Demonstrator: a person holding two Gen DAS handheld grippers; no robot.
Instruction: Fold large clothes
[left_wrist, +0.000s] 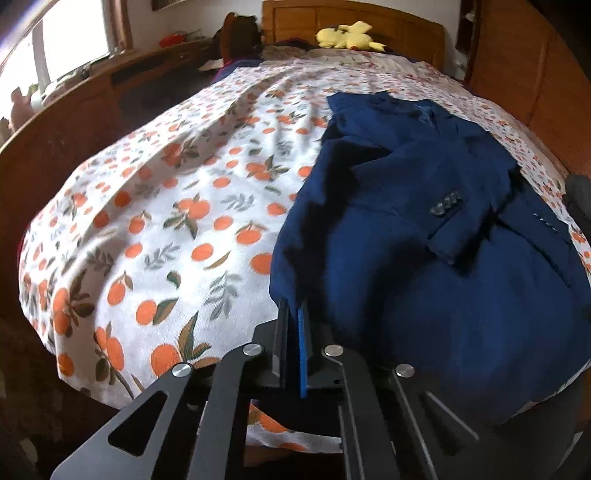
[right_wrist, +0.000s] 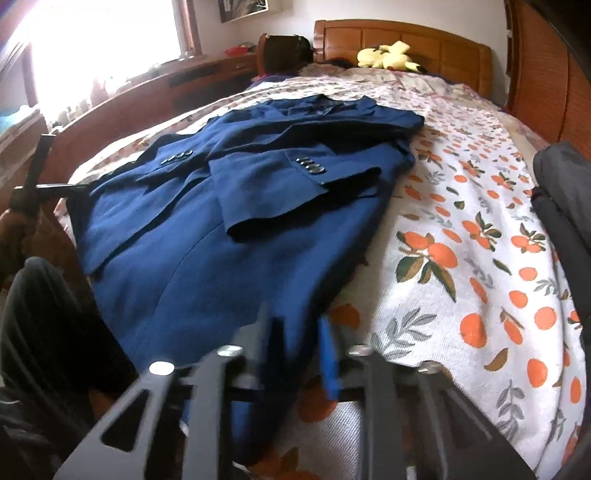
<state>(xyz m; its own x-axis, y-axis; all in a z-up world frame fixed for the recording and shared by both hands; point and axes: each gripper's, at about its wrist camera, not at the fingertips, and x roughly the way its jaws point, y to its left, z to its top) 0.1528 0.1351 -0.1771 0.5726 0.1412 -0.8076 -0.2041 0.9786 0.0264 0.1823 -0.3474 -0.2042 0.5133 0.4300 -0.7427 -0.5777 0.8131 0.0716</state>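
Note:
A navy suit jacket lies flat on the bed, both sleeves folded across its body, with buttons showing at the cuffs. My left gripper is shut, and its tips meet on the lower left corner of the jacket's hem. In the right wrist view the jacket runs away toward the headboard. My right gripper is shut on the near hem, and blue cloth passes down between its fingers. At the left edge of that view a hand holds a black tool beside the jacket's far corner.
The bed wears a white sheet printed with oranges. A yellow plush toy lies by the wooden headboard. A wooden shelf under the window runs along the left. A dark padded object stands at the right.

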